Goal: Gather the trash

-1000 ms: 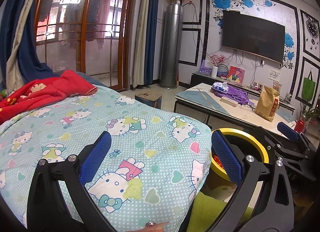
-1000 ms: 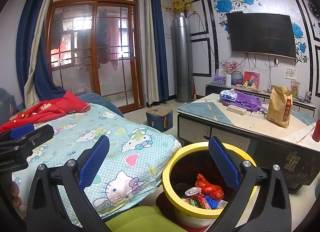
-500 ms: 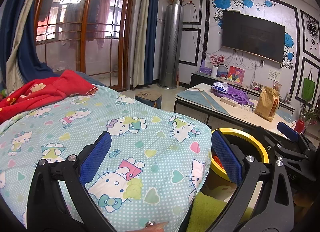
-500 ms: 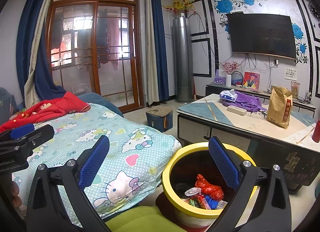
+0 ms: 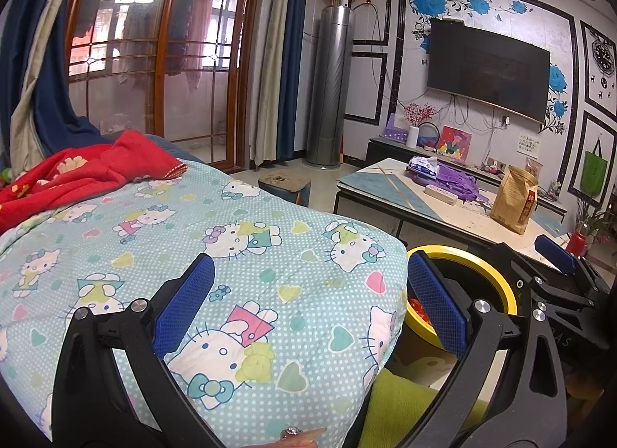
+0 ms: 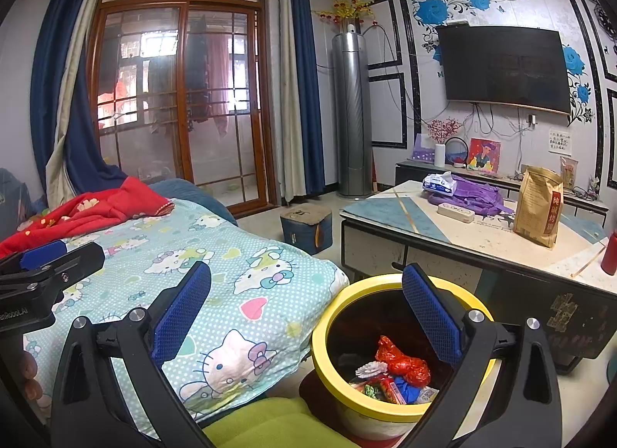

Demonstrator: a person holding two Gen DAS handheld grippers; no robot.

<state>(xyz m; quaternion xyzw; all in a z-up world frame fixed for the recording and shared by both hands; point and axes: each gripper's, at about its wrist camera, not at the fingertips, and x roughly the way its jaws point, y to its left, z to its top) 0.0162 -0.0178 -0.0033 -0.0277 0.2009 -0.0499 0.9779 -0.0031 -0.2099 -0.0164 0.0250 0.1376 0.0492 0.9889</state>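
Observation:
A yellow-rimmed trash bin stands on the floor between the bed and the coffee table. Inside it lie a red crumpled wrapper and other colourful scraps. My right gripper hovers just above and left of the bin, open, nothing between its blue pads. My left gripper is open over the quilt, empty. The bin's rim shows at the right in the left wrist view, partly hidden behind the right finger. The other gripper's body appears at each view's edge.
A bed with a cartoon-cat quilt and a red blanket fills the left. A coffee table carries a brown bag, a purple cloth, a tissue pack and a power strip. A green cushion lies below. A small stool stands beyond.

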